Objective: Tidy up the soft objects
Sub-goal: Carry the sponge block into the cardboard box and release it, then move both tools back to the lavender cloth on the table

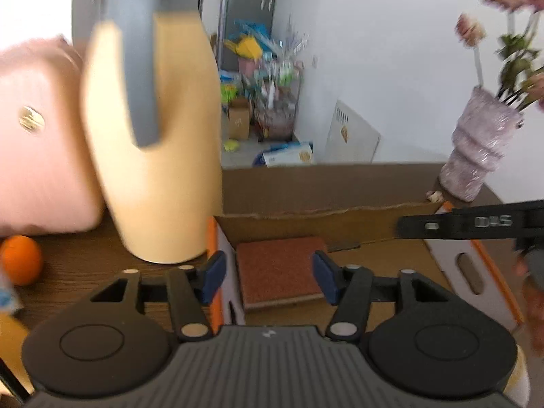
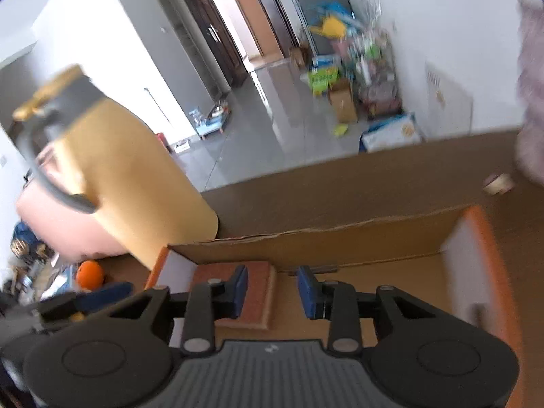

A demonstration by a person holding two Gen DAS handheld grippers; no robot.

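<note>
Now both my grippers hang over the box (image 1: 384,219), an open cardboard carton with orange-edged white ends, sitting on the brown table (image 1: 85,265). My left gripper (image 1: 270,277) stands released, its blue pads wide apart with nothing between them. Below it, flat on the box floor against the left end, lies the pad (image 1: 280,272), a rust-coloured square with a pale rim, soft-looking though I cannot tell its material. My right gripper (image 2: 272,290) is also unclenched, jaws narrower but empty; in its own view the pad (image 2: 258,282) shows just under the left finger, not touched by either one.

My guess is that one soft thing is now stowed, and I am at the end of a placing step. What comes next depends on what else counts as soft. The pink cushion (image 1: 40,136) stands on the table to the left, behind the tall yellow jug (image 1: 153,153), with an orange (image 1: 20,260) just in front of it. The jug sits right beside the box's left end, so reaching the cushion calls for going over or around it without knocking it. A vase (image 1: 476,149) of flowers stands at the far right corner, also worth steering clear of. The box has plenty of bare floor to the right of the pad.
</note>
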